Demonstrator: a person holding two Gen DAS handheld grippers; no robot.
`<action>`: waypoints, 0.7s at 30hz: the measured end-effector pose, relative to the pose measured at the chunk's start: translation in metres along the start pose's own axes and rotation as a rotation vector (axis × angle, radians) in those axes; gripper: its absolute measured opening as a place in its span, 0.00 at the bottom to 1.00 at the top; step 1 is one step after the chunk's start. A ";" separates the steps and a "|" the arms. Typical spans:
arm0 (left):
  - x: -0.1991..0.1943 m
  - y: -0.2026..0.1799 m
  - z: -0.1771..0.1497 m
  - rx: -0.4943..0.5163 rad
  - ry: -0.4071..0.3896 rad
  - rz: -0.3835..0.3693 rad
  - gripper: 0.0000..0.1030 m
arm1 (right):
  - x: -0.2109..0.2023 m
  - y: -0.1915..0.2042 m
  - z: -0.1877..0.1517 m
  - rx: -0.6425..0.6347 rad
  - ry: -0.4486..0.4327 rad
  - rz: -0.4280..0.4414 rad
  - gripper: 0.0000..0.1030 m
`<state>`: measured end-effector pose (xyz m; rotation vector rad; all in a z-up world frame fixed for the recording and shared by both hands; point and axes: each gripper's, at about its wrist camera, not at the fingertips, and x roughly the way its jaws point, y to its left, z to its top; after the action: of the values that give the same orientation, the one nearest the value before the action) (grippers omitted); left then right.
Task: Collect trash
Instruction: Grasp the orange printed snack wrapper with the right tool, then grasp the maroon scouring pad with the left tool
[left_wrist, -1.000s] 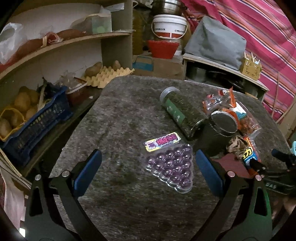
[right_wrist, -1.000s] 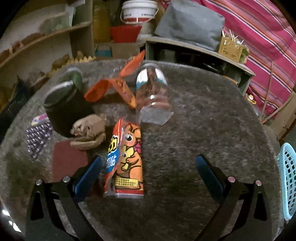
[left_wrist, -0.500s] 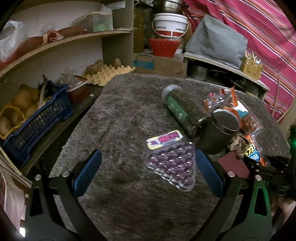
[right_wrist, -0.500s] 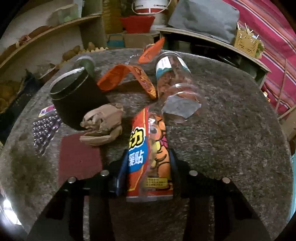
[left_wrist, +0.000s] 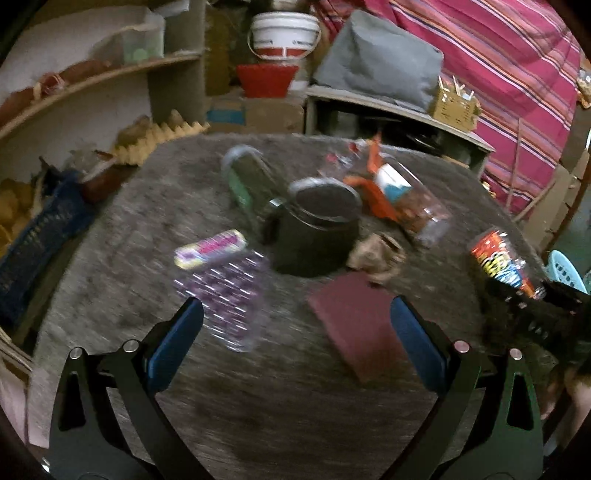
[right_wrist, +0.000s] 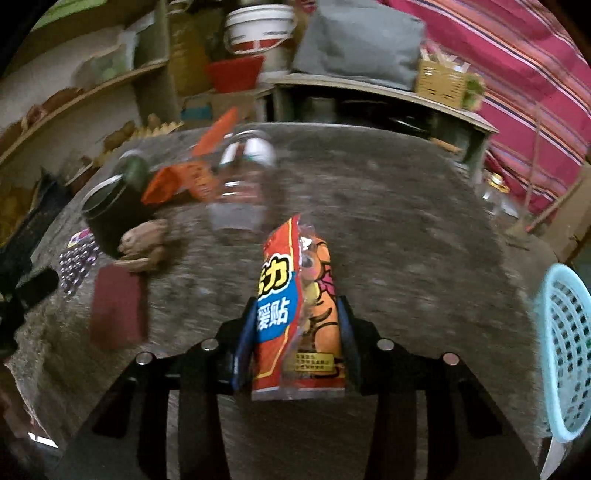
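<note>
Now, right gripper clamps an orange snack wrapper.
Left gripper hangs open above the grey table.

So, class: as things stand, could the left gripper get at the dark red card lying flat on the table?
Probably yes. The left gripper is open and holds nothing, and the dark red card lies flat just ahead, partly between its fingers, with nothing on top. Being flat, it may be awkward to pinch off the table.

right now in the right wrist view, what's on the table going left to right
purple blister pack → red pad → crumpled paper → clear jar → snack wrapper in the right gripper → blue basket off the edge
</note>
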<state>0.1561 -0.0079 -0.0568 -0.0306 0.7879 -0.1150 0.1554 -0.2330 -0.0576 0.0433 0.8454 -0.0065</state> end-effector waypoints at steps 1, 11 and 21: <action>0.002 -0.005 -0.003 0.003 0.007 -0.003 0.95 | -0.003 -0.009 -0.001 0.012 -0.002 -0.006 0.41; 0.033 -0.056 -0.014 0.004 0.057 0.036 0.95 | -0.022 -0.074 -0.010 0.087 -0.019 -0.043 0.41; 0.064 -0.063 -0.008 -0.071 0.124 0.119 0.79 | -0.025 -0.095 -0.015 0.110 -0.023 -0.058 0.41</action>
<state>0.1890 -0.0774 -0.1033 -0.0437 0.9153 0.0236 0.1255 -0.3277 -0.0521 0.1222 0.8224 -0.1077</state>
